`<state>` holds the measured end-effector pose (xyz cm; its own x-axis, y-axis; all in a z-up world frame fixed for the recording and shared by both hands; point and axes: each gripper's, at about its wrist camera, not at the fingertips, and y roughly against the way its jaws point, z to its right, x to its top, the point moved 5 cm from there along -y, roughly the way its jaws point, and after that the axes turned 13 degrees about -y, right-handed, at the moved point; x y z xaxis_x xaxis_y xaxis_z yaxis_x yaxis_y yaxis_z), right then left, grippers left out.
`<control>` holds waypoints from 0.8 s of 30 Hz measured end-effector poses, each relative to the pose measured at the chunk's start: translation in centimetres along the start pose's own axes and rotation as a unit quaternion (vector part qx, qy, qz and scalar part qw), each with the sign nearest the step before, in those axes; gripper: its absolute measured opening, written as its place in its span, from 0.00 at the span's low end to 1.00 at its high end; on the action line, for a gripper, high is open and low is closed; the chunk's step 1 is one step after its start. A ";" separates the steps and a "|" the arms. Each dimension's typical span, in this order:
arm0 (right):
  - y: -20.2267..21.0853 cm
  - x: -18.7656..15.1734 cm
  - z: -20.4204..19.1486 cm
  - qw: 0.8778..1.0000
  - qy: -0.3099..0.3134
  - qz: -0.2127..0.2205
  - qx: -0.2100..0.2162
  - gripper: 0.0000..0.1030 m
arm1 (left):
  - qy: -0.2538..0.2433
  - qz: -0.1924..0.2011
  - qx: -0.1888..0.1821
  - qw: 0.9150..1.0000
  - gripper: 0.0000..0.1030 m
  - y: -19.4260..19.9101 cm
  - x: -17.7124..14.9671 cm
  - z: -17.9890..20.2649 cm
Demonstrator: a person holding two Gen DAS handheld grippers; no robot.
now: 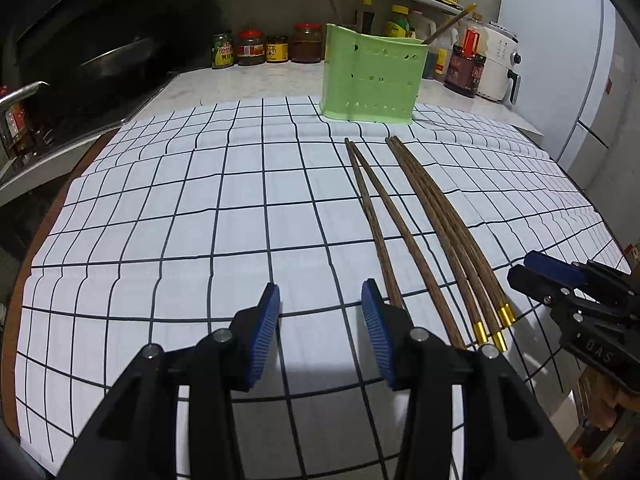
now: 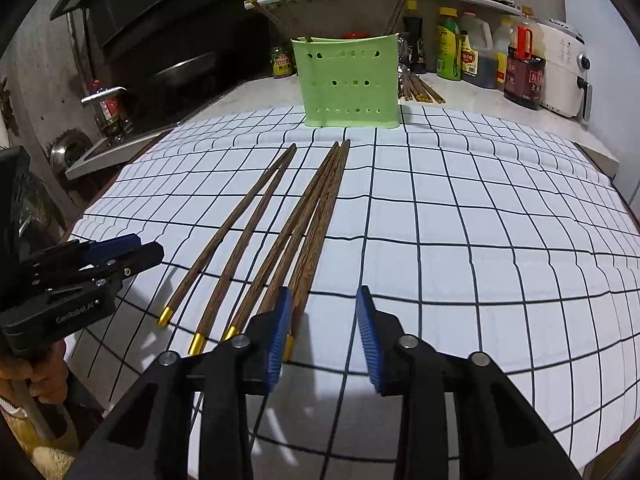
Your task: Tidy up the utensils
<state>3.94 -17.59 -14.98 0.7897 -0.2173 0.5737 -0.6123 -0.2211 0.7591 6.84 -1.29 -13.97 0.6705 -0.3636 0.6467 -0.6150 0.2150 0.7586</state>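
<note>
Checked white cloth [image 1: 200, 208] covered the counter, and everything below is placed against the green holder [image 1: 370, 74] standing at its far edge. Left of the holder, a dark stove [image 1: 100, 80] with a pan ran along the wall, and jars [image 1: 250, 48] lined the counter behind it. Near and left of the holder, the left gripper [image 1: 321, 296] hovered over bare cloth with its blue pads apart and nothing between them. Wooden chopsticks [image 1: 420, 216] lay on the cloth in front of the holder, thin tips toward it and gold-capped ends nearest the camera, a pair on the left and a tighter bunch just beside it. More chopsticks stood inside the holder, and others lay on the counter [image 2: 420, 90] just to its right. Near and right of the holder's front, the right gripper [image 2: 323, 300] sat with its pads apart, its left pad just beside the bunch's gold ends; nothing lay between them. Right of the holder stood bottles [image 1: 466, 66] and a white appliance [image 1: 500, 68].
</note>
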 end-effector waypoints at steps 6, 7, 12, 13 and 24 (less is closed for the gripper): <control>-0.7 -0.1 -0.4 1.000 0.002 -0.012 0.002 0.21 | 0.004 -0.004 -0.003 1.000 0.41 -0.4 -0.1 -0.3; -0.9 -0.1 -0.3 1.000 0.004 -0.012 -0.003 0.20 | 0.005 -0.004 -0.004 1.000 0.41 -0.5 -0.1 -0.3; -1.3 -0.1 -0.6 1.000 0.019 -0.013 -0.014 0.19 | 0.007 -0.005 -0.010 1.000 0.41 -0.6 -0.2 -0.2; -1.5 -0.1 -0.7 0.999 0.023 -0.015 -0.018 0.19 | 0.008 -0.005 -0.013 1.000 0.41 -0.6 -0.2 -0.2; -0.8 0.1 2.3 0.997 0.040 0.000 -0.060 0.17 | -0.033 -0.001 -0.077 0.997 0.41 -0.3 0.2 2.8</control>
<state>4.40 -19.62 -16.27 0.7935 -0.1401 0.5923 -0.6067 -0.1049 0.7880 5.96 -4.00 -14.27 0.6401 -0.4213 0.6425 -0.5399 0.3484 0.7663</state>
